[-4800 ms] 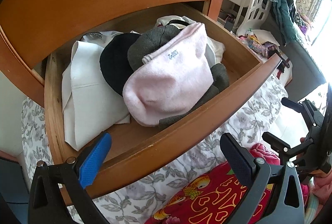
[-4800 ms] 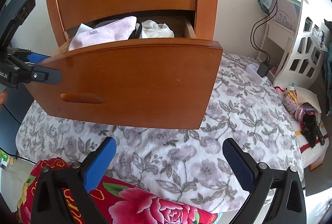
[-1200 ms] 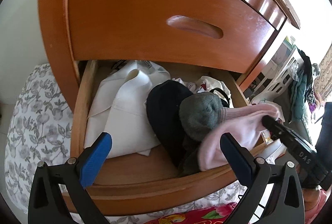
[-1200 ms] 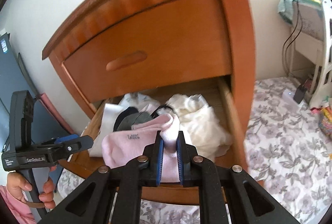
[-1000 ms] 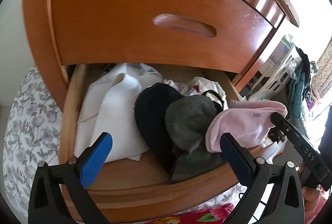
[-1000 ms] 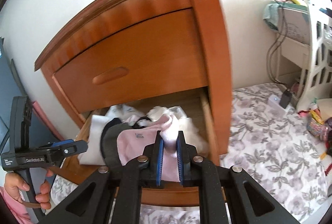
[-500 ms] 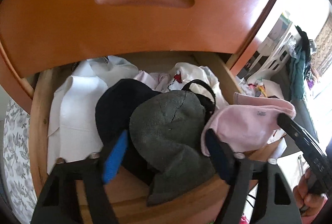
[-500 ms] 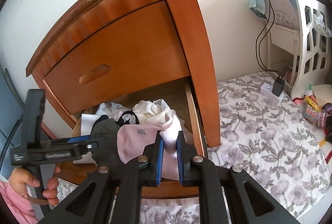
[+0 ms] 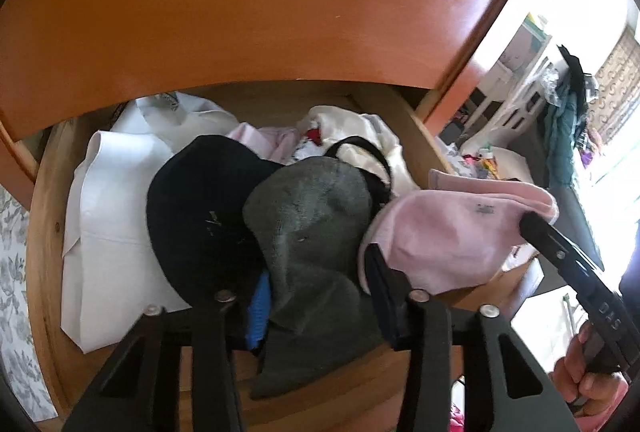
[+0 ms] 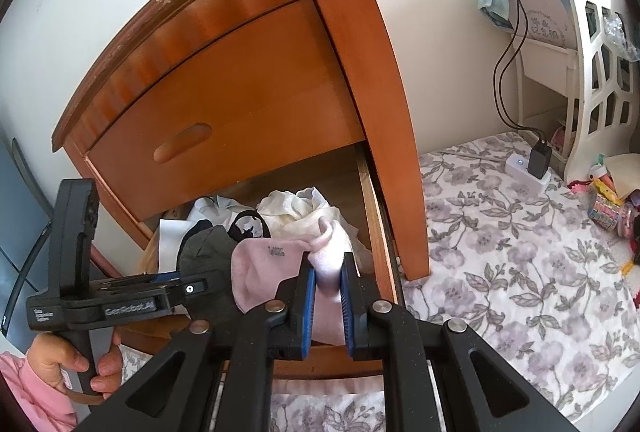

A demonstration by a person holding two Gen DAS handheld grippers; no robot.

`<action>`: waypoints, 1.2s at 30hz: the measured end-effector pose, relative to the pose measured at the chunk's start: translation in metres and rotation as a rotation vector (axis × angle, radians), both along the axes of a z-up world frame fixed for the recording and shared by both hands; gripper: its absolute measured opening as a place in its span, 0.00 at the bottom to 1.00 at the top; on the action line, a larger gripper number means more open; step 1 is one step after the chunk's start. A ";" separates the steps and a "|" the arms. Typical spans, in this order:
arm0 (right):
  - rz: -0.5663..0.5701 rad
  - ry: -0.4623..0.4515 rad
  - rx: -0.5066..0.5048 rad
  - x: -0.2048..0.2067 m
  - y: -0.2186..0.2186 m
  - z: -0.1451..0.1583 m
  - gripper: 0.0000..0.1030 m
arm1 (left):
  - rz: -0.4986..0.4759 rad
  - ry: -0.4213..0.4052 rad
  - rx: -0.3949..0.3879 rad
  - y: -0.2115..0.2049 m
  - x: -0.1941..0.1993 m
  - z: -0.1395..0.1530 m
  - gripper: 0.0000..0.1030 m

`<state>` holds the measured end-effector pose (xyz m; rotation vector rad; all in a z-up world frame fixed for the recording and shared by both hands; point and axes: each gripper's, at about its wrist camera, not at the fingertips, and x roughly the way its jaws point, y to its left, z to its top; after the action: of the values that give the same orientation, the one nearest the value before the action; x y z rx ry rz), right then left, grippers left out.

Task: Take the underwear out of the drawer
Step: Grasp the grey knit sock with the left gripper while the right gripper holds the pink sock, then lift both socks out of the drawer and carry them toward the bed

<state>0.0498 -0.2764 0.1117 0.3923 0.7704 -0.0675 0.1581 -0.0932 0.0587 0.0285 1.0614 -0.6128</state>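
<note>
1. A wooden nightstand stands on a floral bedspread (image 10: 520, 252); its lower drawer (image 9: 44, 272) is pulled out, which exposes a heap of clothing.
2. The right gripper (image 10: 328, 308) is pressed together on a fold of a pale pink garment (image 10: 264, 272), most likely the underwear to be removed. The pinch sits at the garment's edge, so the rest hangs free and can lift clear of the pile.
3. The pink garment is at the drawer's front right corner, raised partly above the drawer front; in the left wrist view its body (image 9: 452, 232) spreads over the rim, so it is not yet fully out.
4. The left gripper (image 9: 316, 300) points down into the drawer and its jaws are closing around a grey knitted garment (image 9: 308, 228) that lies between them. The blue pad (image 9: 258, 308) is already against the cloth; whether the far pad presses is hard to tell. This probably pins or takes the grey piece so it does not drag along.
5. A black garment (image 9: 196, 216) lies beside the grey one on folded white fabric (image 9: 108, 200), with cream cloth (image 9: 360, 128) behind.
6. A person's hand (image 10: 76, 364), in a pink sleeve, grips the left handle.
</note>
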 end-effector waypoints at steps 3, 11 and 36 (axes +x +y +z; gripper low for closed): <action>0.000 -0.001 0.000 -0.001 0.001 0.000 0.12 | 0.027 -0.004 0.006 0.006 0.003 -0.002 0.21; 0.002 -0.007 -0.004 -0.005 0.006 0.004 0.12 | 0.098 -0.013 -0.110 0.026 -0.011 0.004 0.06; 0.039 -0.284 -0.049 -0.061 0.042 0.106 0.12 | 0.202 -0.332 -0.319 0.117 -0.108 0.127 0.06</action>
<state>-0.0110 -0.2349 0.2177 0.3311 0.4953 0.0060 0.0504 0.0239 0.1856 -0.2449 0.6285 -0.5643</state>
